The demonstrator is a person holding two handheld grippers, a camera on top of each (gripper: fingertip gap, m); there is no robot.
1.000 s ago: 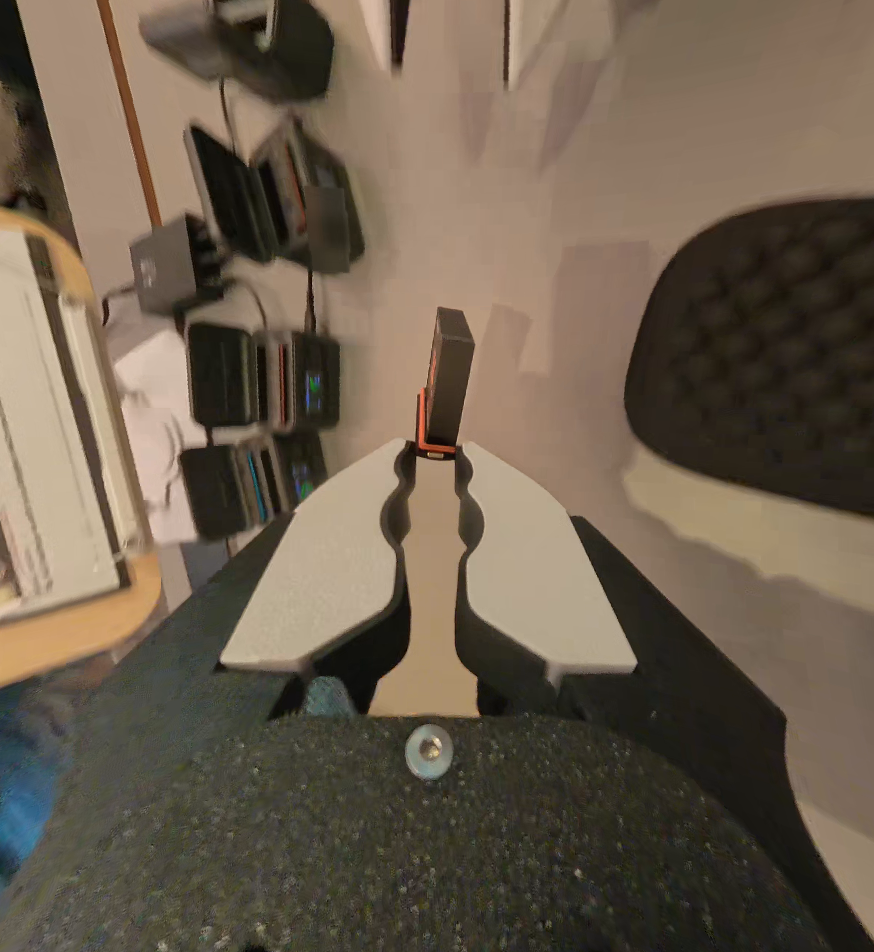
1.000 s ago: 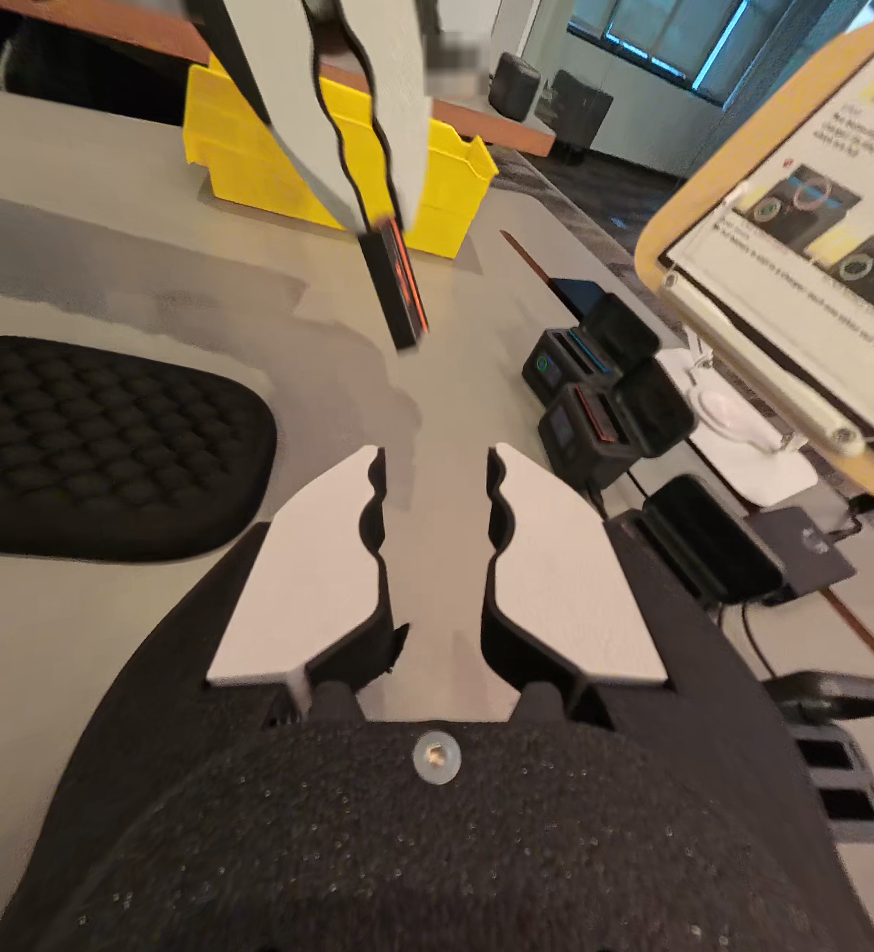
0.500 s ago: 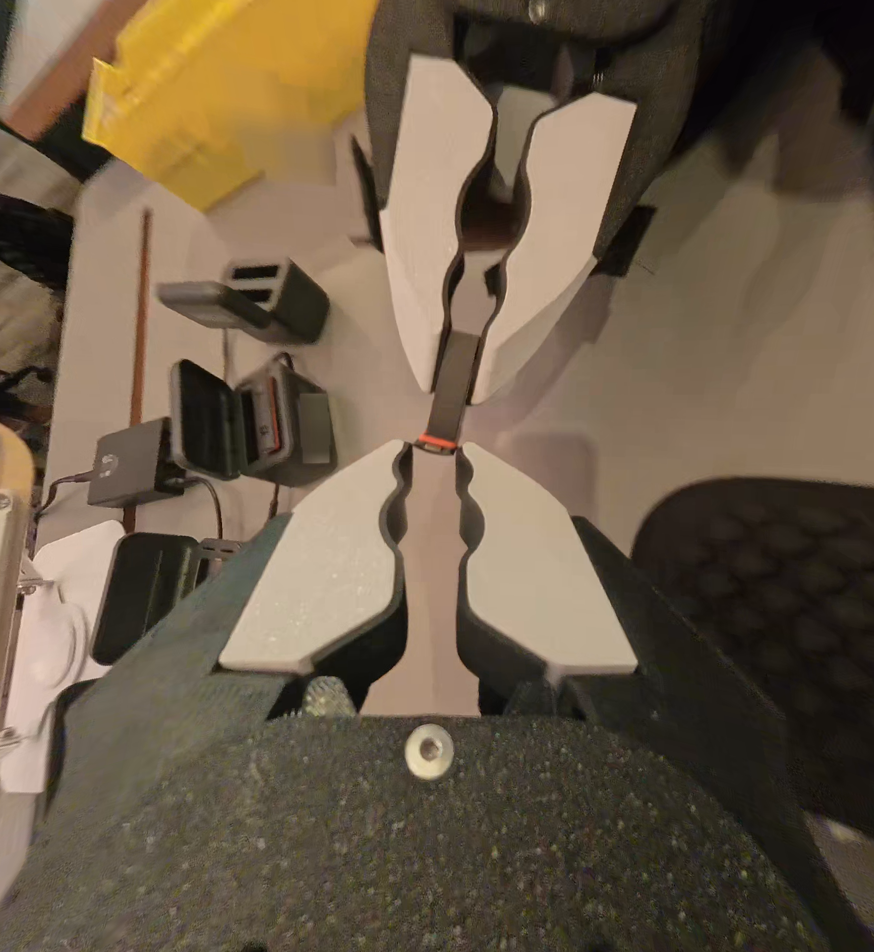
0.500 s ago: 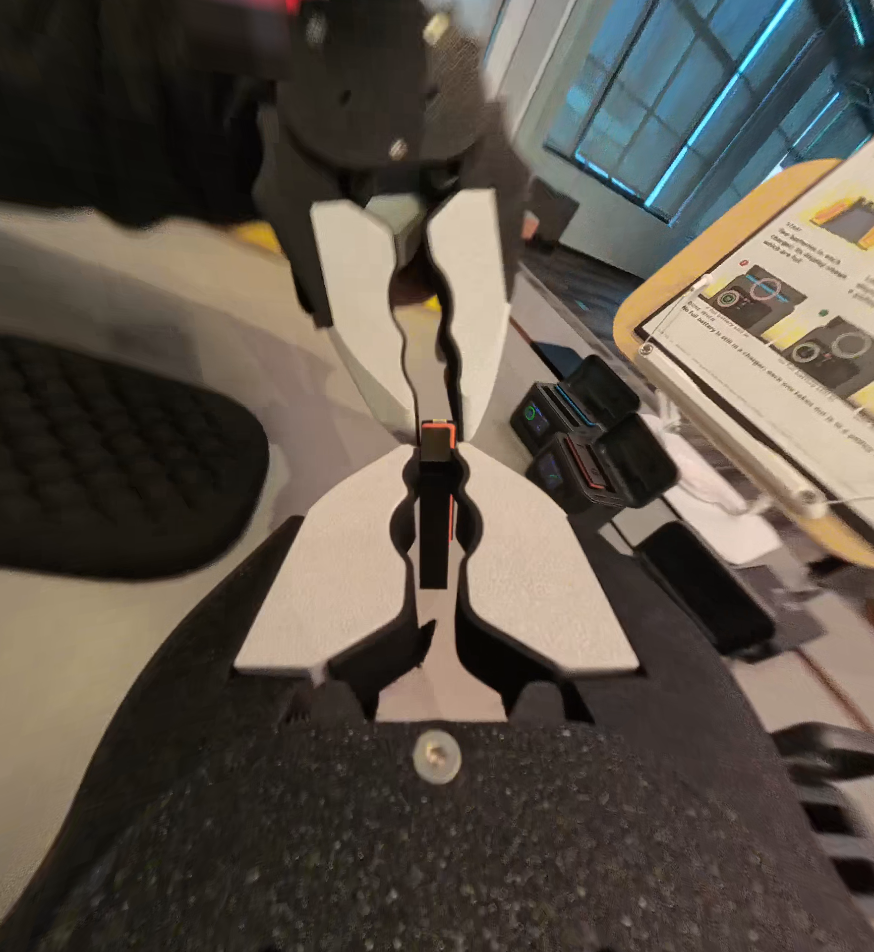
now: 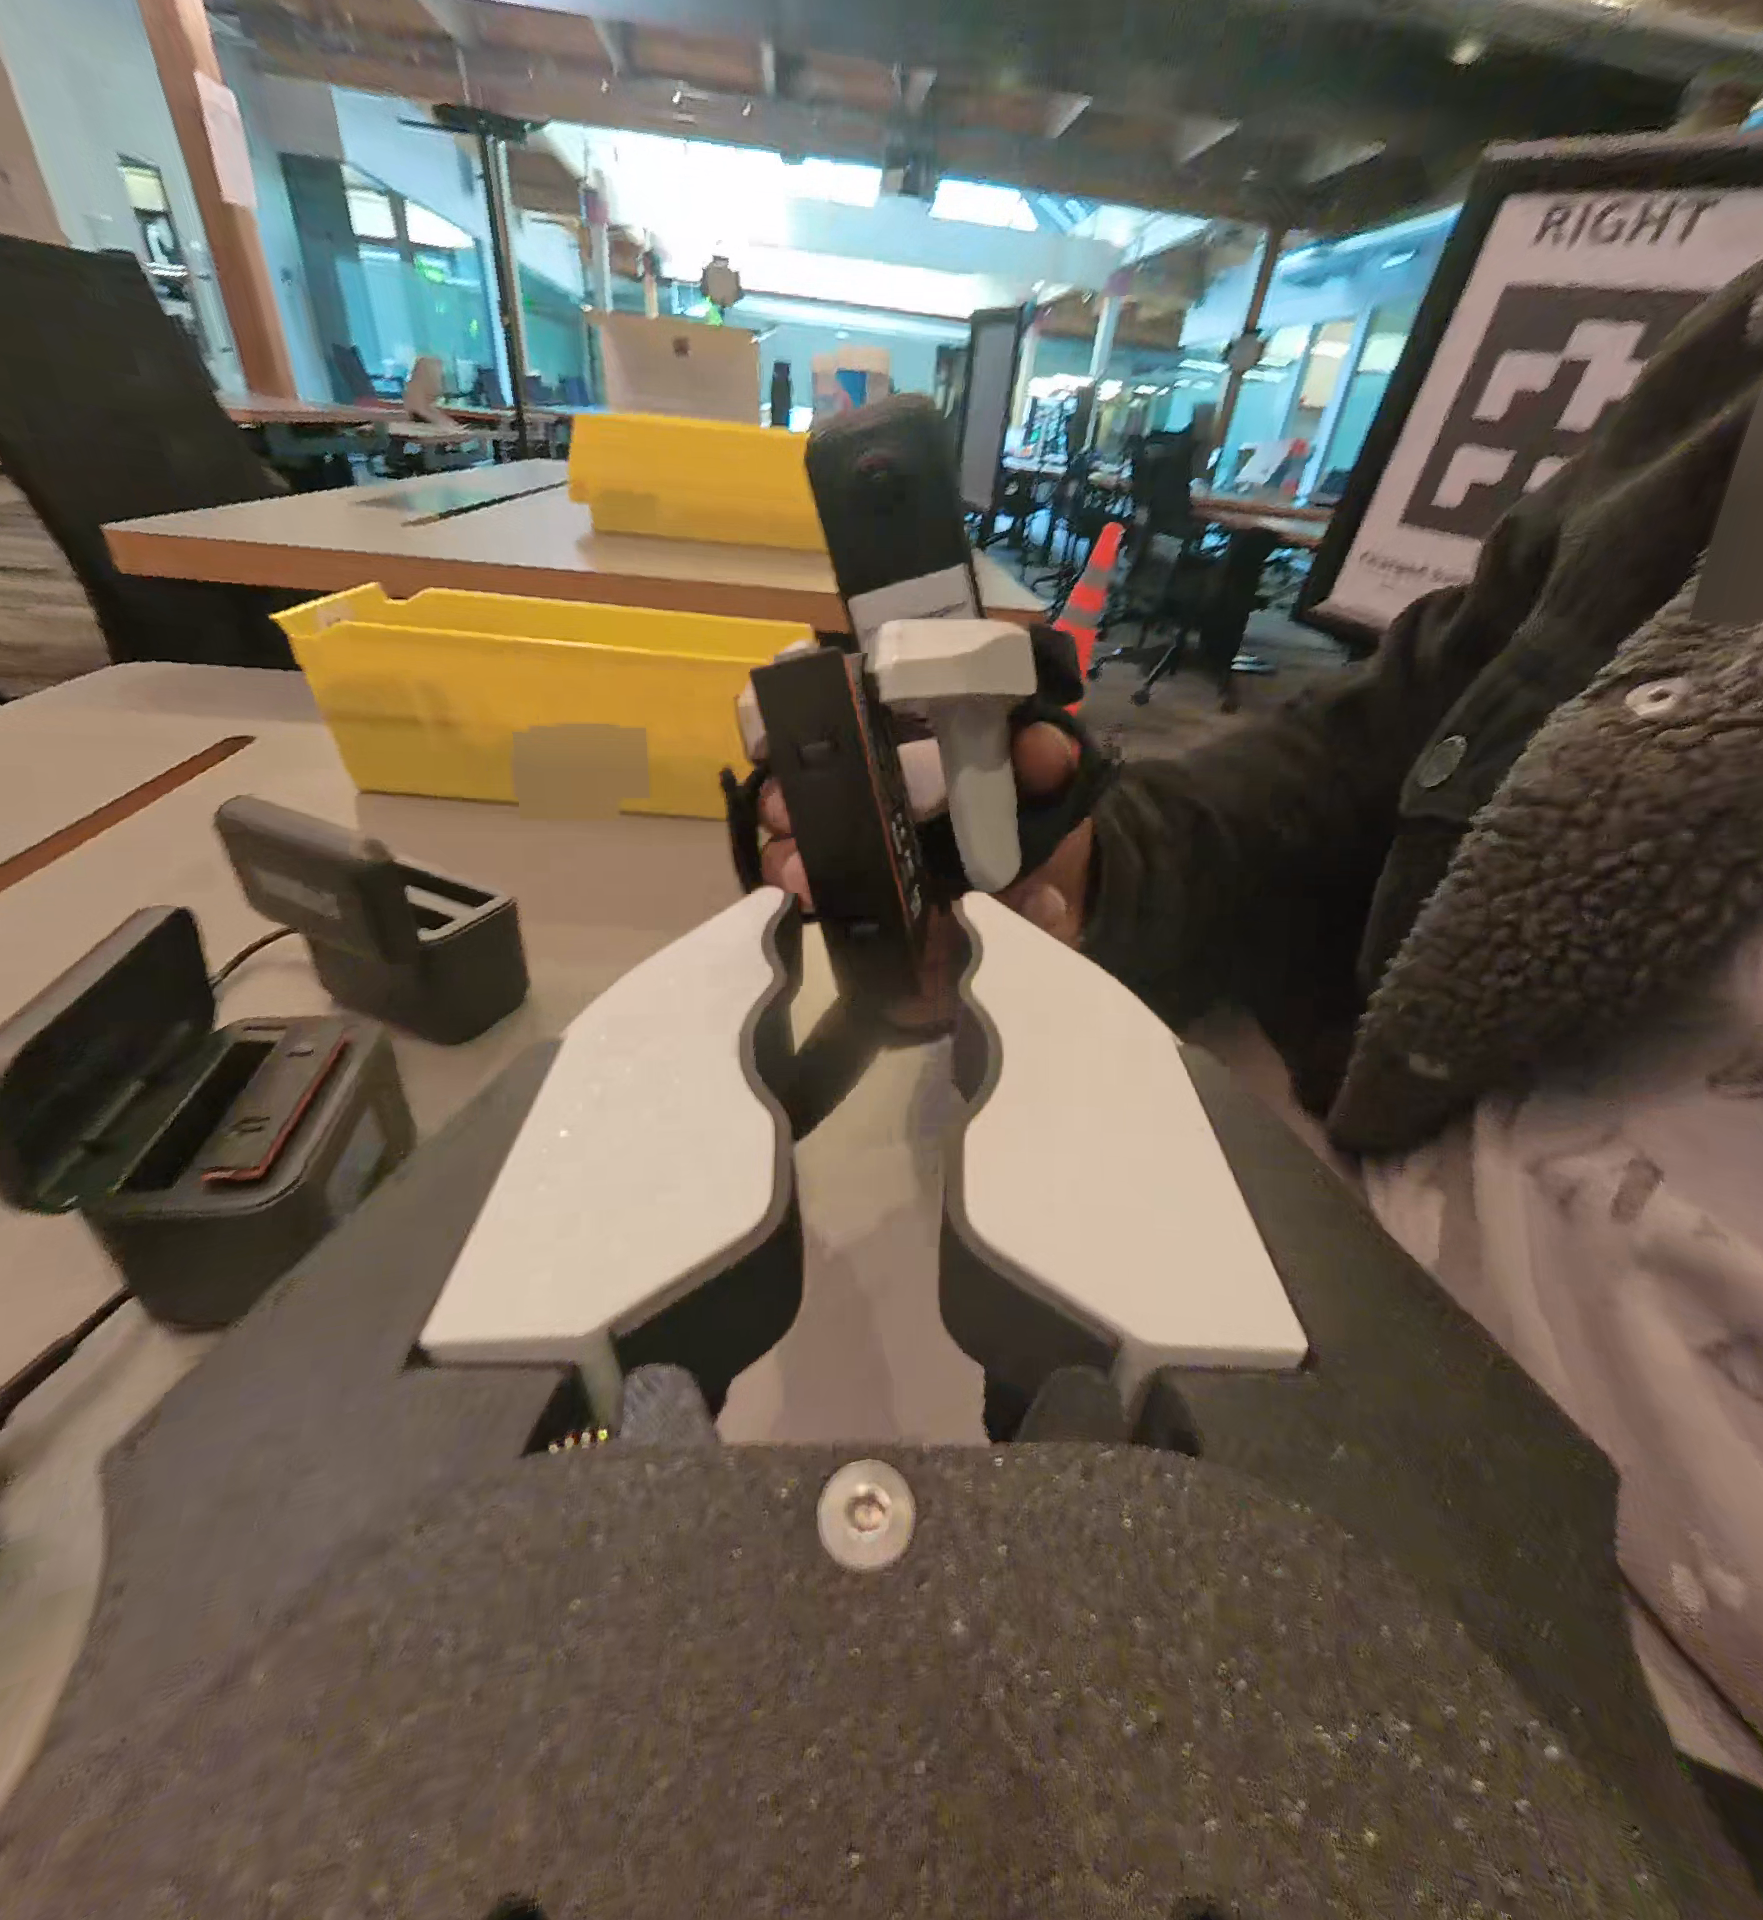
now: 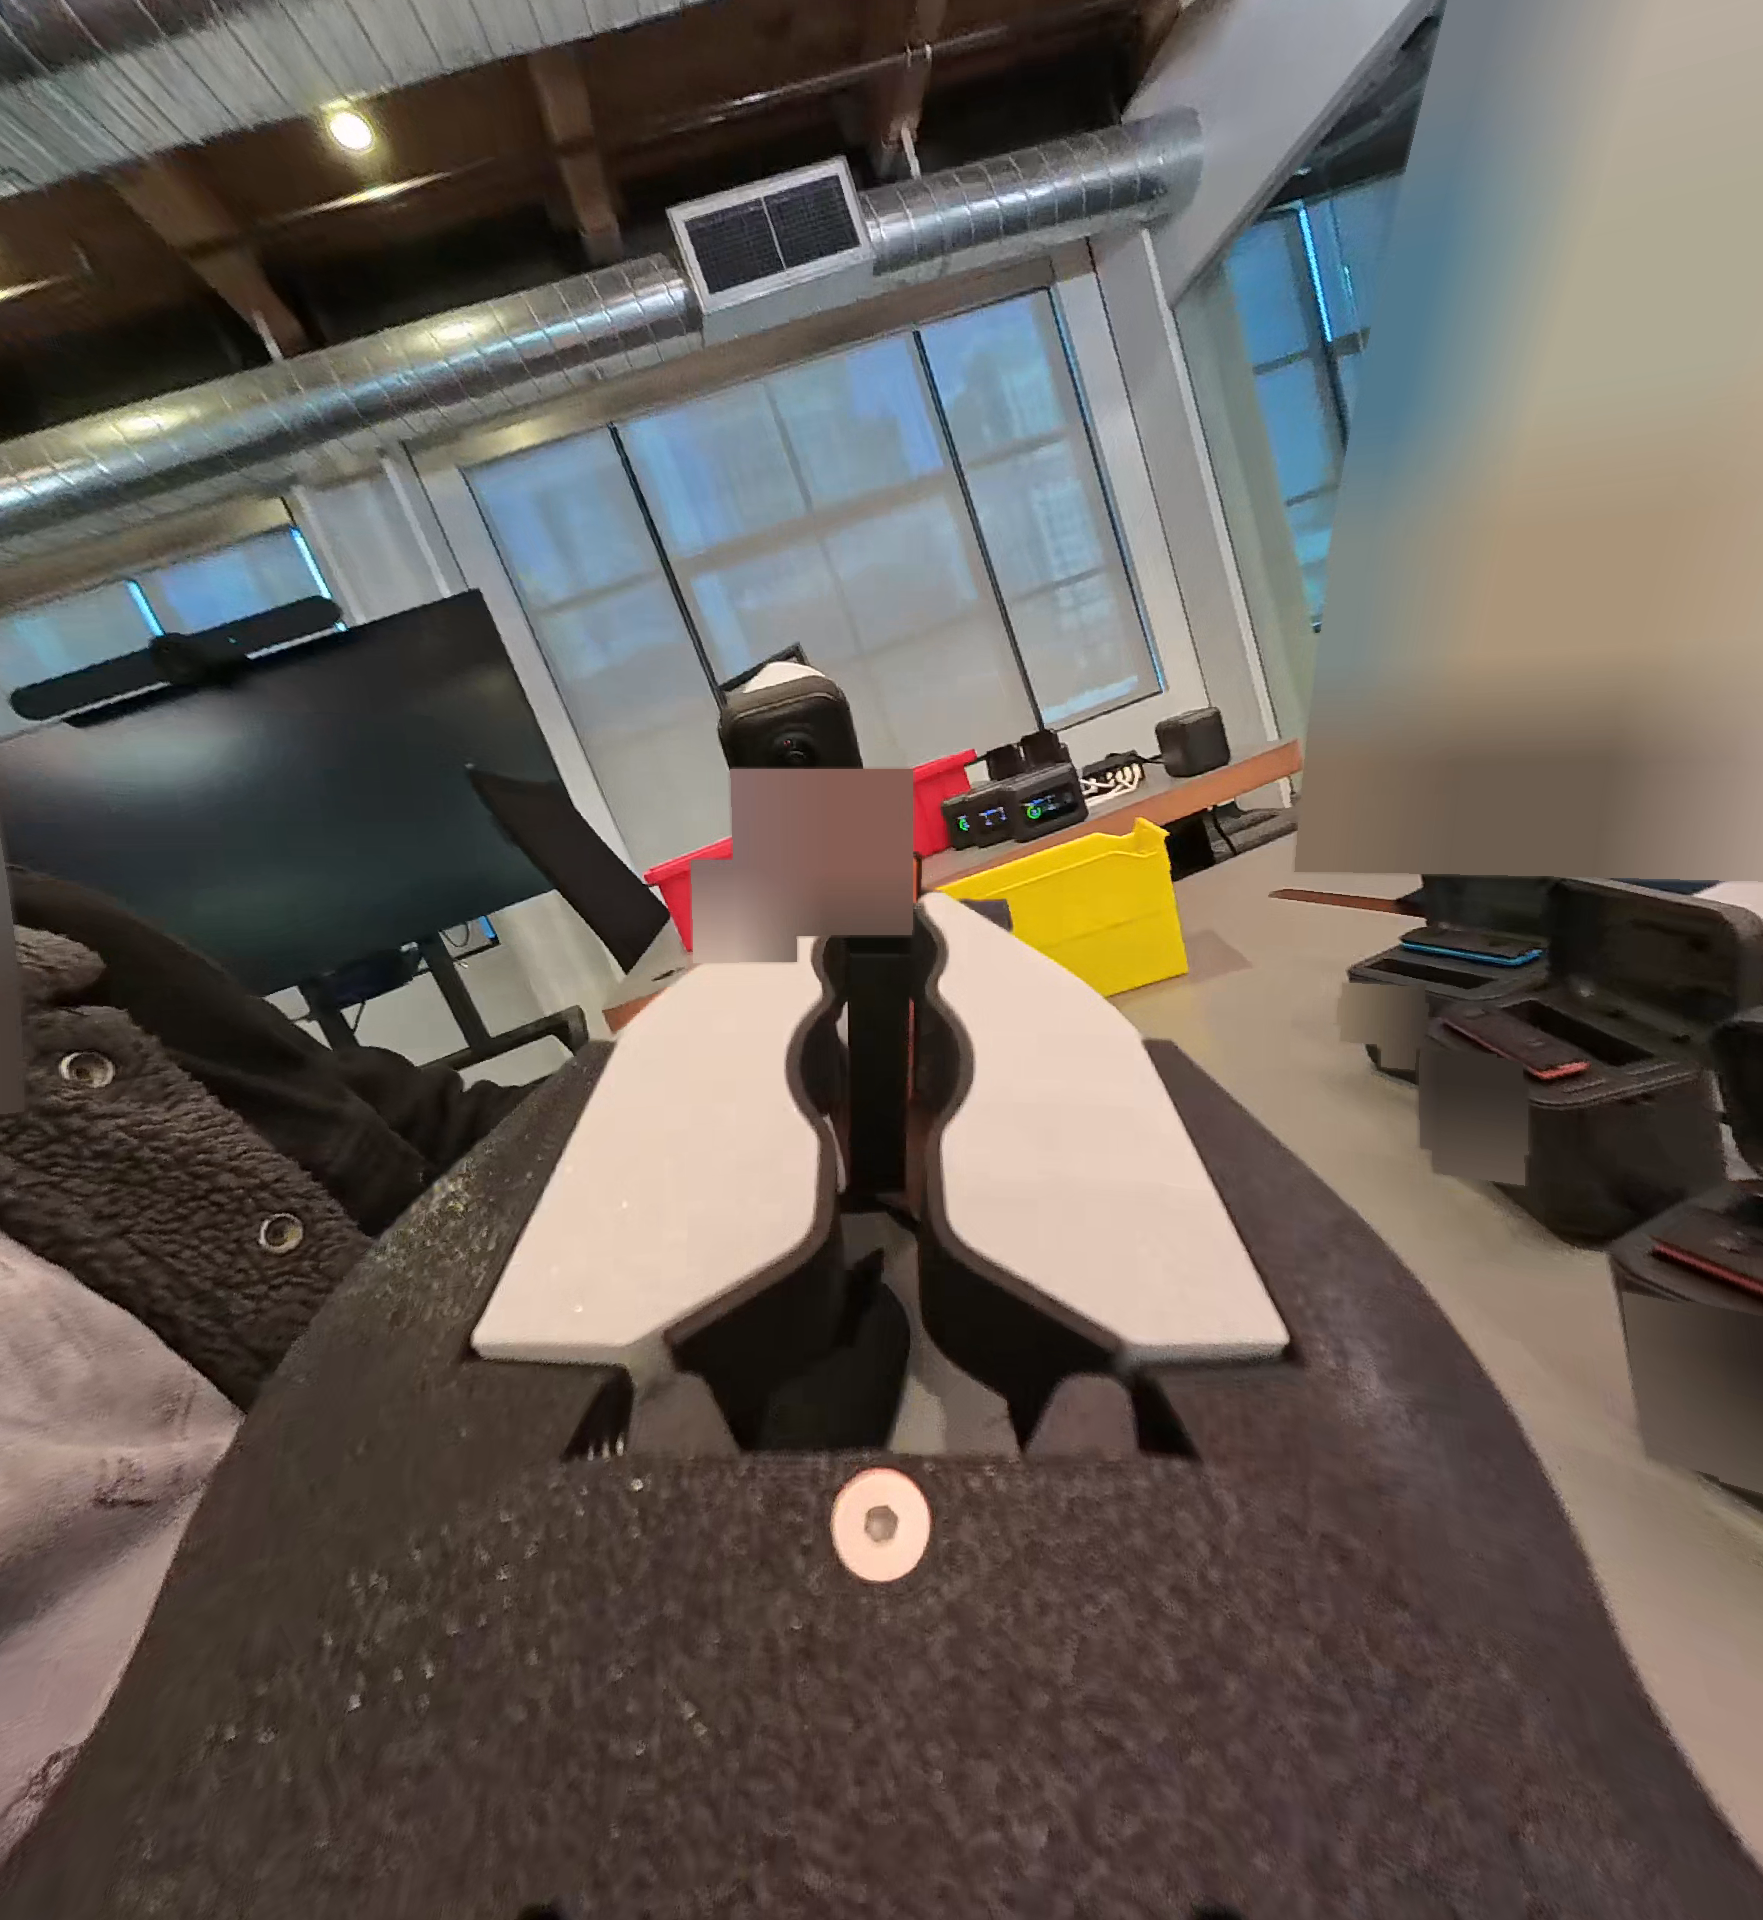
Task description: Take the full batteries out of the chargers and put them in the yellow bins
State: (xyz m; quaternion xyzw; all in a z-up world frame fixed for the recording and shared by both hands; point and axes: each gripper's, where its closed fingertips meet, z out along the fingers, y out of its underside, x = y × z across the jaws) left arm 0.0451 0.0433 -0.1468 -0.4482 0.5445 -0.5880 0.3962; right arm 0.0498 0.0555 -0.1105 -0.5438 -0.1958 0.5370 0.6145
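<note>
The grey table (image 5: 46, 748) fills the left half of the left wrist view, its wood-edged far rim behind the long yellow bin (image 5: 503, 707) at centre left. The bin's inside can't be seen from here. A second yellow bin (image 5: 690, 478) sits on the farther desk, upper centre.

Lower left, an open charger case (image 5: 191, 1112) shows one red-edged battery in its slot, and beyond it another charger (image 5: 378, 925) stands with empty slots. Bare tabletop runs between chargers and bin.

The left gripper (image 5: 869, 925) has its fingers apart, nothing between them. Just past its tips, the battery (image 5: 841, 810) is up off the table.

In the right wrist view, the right gripper (image 6: 872, 940) is clamped on that black battery (image 6: 877, 1081), held edge-on and upright at centre frame. Only this view shows the yellow bin's (image 6: 1074, 914) end wall at centre right, and more open chargers (image 6: 1573, 1081) with batteries along the right edge.
</note>
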